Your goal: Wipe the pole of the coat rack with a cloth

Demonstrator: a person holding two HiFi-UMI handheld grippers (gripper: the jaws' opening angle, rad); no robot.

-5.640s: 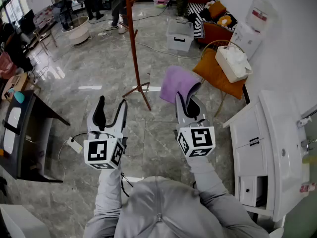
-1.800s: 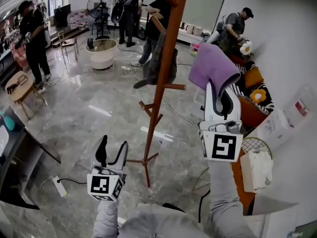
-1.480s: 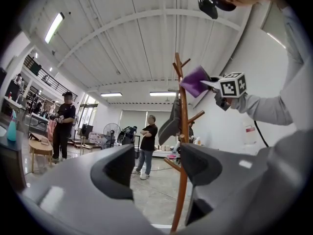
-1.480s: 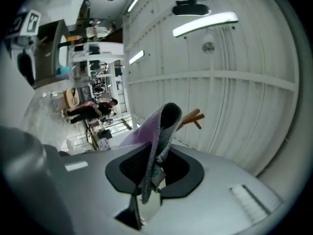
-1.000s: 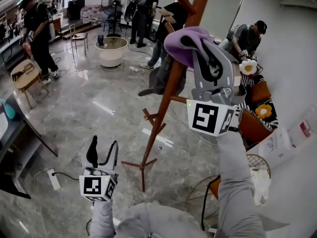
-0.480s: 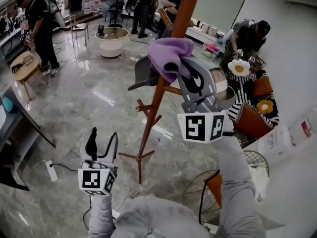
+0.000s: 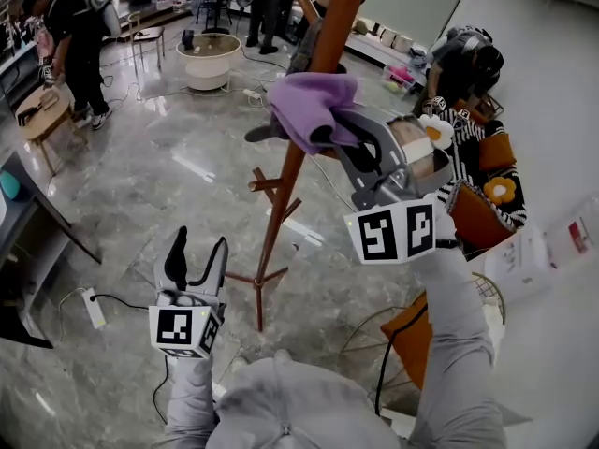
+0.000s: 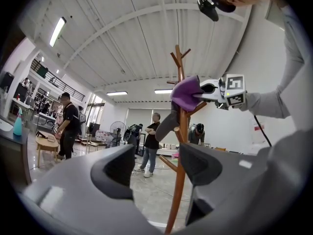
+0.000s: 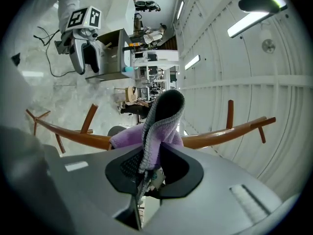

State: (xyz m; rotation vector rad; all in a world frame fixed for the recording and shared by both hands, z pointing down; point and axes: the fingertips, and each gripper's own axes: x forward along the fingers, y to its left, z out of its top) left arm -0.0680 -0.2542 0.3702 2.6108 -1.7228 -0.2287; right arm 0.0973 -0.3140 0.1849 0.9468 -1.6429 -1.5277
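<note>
In a marble-floored hall, head view: my right gripper (image 7: 329, 131) is raised, its jaws clamped on a purple cloth (image 7: 307, 104) that lies against the brown wooden pole (image 7: 329, 36) of the coat rack, just above a short side peg. My left gripper (image 7: 198, 247) hangs low, left of the pole, jaws parted and empty. People stand in the background.

Left gripper view: my left jaws stand apart with nothing between them. The pole (image 8: 177, 190) rises in the gap, well beyond them. Higher up it, the cloth (image 8: 186, 93) sits against the wood at the tip of the right gripper (image 8: 208, 88).

Right gripper view: my right jaws are closed on a fold of the cloth (image 9: 159, 126), which stands up between them. The pole (image 9: 220, 136) runs across the frame just behind, the cloth's purple bulk touching it. The left gripper (image 9: 84, 53) shows at upper left.
</note>
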